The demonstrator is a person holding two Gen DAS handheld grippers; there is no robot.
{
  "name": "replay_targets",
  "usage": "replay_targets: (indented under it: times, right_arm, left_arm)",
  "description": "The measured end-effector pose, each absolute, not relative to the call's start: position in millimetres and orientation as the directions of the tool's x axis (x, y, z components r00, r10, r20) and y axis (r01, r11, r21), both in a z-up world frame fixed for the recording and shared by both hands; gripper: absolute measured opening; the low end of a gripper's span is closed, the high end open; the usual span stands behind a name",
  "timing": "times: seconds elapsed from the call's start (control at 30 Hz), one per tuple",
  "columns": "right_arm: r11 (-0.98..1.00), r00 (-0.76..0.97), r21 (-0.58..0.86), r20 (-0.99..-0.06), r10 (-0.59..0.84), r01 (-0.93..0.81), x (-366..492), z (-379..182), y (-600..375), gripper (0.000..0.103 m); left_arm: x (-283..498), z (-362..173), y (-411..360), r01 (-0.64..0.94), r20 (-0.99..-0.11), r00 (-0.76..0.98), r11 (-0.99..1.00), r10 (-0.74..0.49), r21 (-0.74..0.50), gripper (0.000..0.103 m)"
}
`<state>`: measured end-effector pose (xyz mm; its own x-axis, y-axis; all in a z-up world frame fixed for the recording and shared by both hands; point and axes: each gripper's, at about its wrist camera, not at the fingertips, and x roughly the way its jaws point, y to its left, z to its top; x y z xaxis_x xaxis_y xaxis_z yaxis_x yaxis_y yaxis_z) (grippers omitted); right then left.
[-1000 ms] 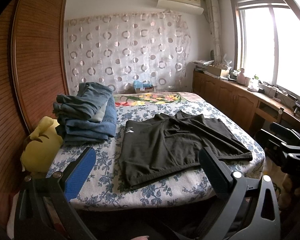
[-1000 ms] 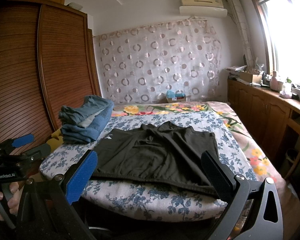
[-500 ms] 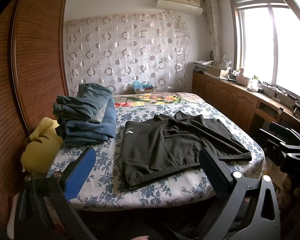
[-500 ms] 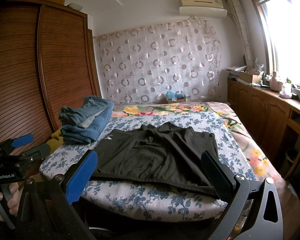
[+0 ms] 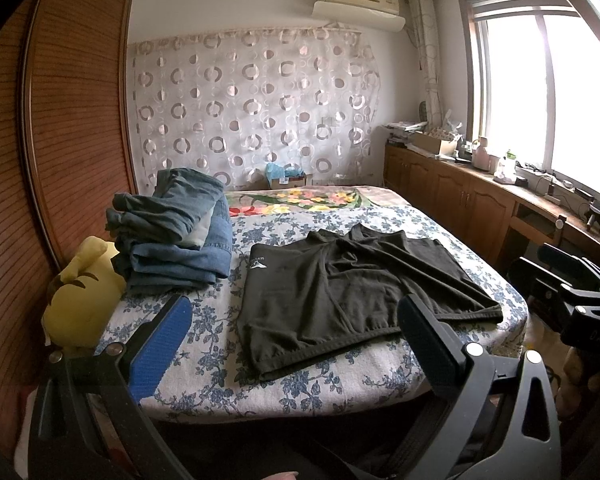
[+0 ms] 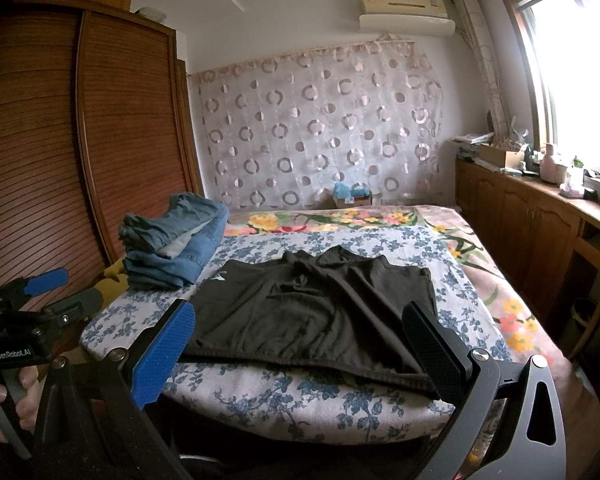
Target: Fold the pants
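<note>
Both grippers, left (image 5: pixel 296 344) and right (image 6: pixel 300 348), stay spread wide and empty, unmoved since before, black pants (image 5: pixel 352 292) lying flat just ahead on the bed (image 5: pixel 340 392).

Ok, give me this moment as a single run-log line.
stage: pre-grasp | black pants flat on bed, unfolded | left gripper open, off cloth | right gripper open, off cloth | jeans stack beside

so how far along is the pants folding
Done: folded jeans sit stacked at the bed's left. In hand: nothing; left gripper and right gripper are both open, short of the bed. Left: the black pants lie spread, seemingly unfolded.
</note>
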<state>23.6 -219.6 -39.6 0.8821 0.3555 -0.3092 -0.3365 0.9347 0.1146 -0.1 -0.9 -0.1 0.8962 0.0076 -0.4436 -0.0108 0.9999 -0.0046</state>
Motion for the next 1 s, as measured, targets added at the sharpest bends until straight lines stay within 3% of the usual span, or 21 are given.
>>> replay_targets:
  times: [0.73, 1.0]
  right_arm:
    - [0.935, 0.883, 0.114, -0.307, 0.355, -0.336, 25.2, -39.2, -218.5, 0.103]
    - [0.941, 0.883, 0.111, -0.325, 0.338, -0.319, 37.2, -44.9, -225.1, 0.103]
  left_arm:
    - [0.7, -0.6, -1.2, -0.009, -0.445, 0.896, 1.0, 0.006, -0.005, 0.103]
    - [27.3, -9.1, -3.2, 0.01, -0.482, 0.876, 1.0, -0.005, 0.009, 0.103]
